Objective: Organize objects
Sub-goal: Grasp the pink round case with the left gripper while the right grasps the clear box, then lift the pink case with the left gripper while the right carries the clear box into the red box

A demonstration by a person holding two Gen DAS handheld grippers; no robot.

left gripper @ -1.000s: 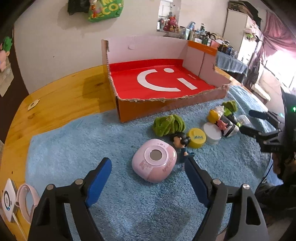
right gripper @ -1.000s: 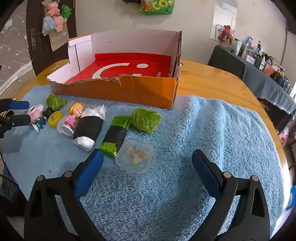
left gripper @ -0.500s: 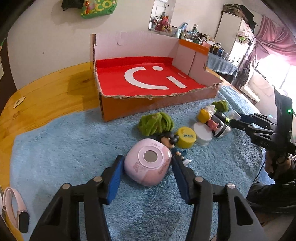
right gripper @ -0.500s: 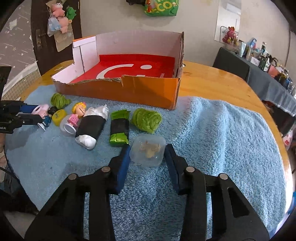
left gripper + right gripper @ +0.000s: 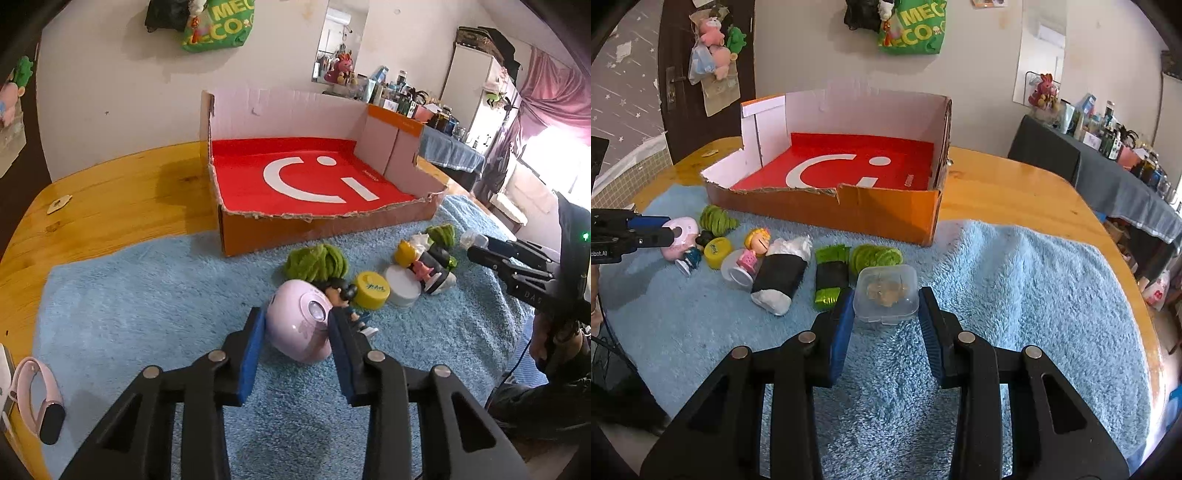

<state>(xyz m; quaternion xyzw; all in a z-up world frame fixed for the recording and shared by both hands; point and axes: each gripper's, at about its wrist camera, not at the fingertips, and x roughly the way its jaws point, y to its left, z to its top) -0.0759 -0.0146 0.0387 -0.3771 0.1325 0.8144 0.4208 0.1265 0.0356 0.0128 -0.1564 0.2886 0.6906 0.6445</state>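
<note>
Closing left claw [image 5: 297, 325] pinches rounded glossy pink gadget [image 5: 299, 325].

box [image 5: 827, 212] front wall low, inside clear, toys [image 5: 757, 254] crowd towel [image 5: 1015, 295] left, right bare

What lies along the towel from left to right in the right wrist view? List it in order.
pink round gadget → yellow lid → blonde figurine → black-and-white roll → green-and-black packet → clear plastic box.

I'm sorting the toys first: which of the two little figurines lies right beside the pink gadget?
The dark-haired figurine, touching the pink gadget. The yellow-haired figurine sits farther right, past the yellow lid.
</note>
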